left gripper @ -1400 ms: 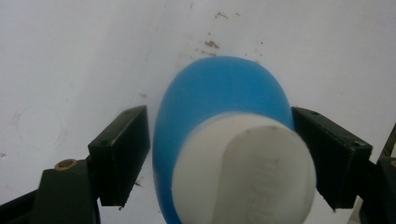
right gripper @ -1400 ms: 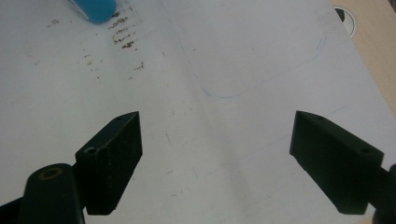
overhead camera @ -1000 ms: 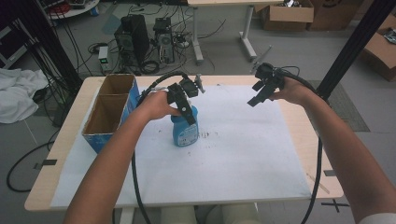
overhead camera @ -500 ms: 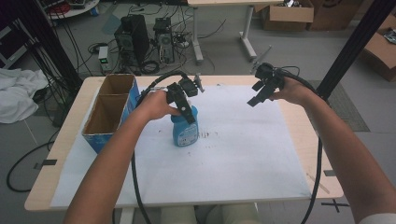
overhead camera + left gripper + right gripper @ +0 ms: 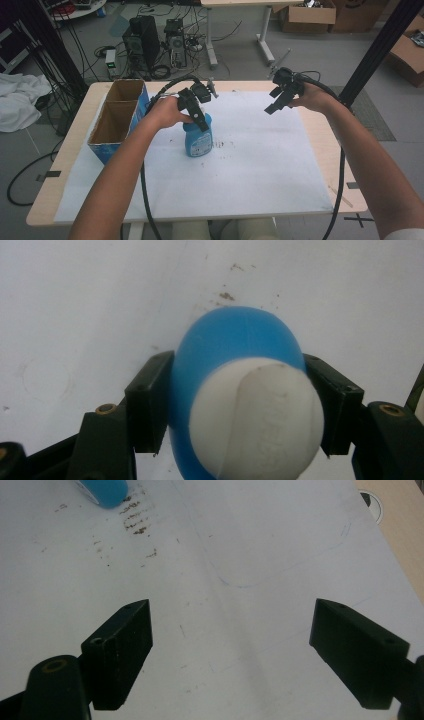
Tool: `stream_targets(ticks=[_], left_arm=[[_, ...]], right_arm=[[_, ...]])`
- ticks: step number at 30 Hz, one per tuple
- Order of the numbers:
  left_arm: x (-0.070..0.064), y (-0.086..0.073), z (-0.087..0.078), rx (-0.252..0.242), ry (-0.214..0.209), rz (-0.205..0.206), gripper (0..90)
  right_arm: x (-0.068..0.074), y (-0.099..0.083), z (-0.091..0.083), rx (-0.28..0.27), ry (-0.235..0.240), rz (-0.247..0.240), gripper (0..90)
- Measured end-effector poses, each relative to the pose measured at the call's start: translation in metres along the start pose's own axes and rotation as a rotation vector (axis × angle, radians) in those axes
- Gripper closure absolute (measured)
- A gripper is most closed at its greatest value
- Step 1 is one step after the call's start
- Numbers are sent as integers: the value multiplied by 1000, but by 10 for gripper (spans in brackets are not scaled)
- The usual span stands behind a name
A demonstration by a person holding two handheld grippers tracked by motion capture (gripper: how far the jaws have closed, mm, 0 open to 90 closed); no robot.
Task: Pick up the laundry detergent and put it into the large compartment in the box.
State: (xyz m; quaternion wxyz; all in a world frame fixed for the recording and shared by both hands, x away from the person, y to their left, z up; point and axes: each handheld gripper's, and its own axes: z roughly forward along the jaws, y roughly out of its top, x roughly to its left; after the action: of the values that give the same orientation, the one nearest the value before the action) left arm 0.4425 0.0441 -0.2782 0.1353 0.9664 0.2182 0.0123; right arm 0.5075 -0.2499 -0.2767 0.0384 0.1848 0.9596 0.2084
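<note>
left gripper [image 5: 239, 405]: clenched on the blue bottle [image 5: 235, 355], one black jaw pressed to each side just below its white cap [image 5: 257, 417].
right gripper [image 5: 230, 655]: released, jaws spread wide with nothing between them, held above bare white paper [image 5: 270, 535].
blue bottle: stands upright on the paper near the middle of the table [image 5: 320, 135], left of centre, just right of the cardboard box [image 5: 116, 120].
open room: wide bare paper between bottle and right gripper, and toward the near edge.
box: two open compartments, both look empty, at the table's left edge.
marks: brown specks on the paper beside the bottle's base.
</note>
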Motion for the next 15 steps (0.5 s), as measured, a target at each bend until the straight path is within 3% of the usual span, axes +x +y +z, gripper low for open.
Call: stream_targets(ticks=[9,15], left_arm=[[0,-1,-1,-8,-1,1,377],[1,-3,-9,-34,-6,-39,379]], right_arm=[[0,0,0,-2,2,-2,175],[0,-1,0,1,2,1,175]])
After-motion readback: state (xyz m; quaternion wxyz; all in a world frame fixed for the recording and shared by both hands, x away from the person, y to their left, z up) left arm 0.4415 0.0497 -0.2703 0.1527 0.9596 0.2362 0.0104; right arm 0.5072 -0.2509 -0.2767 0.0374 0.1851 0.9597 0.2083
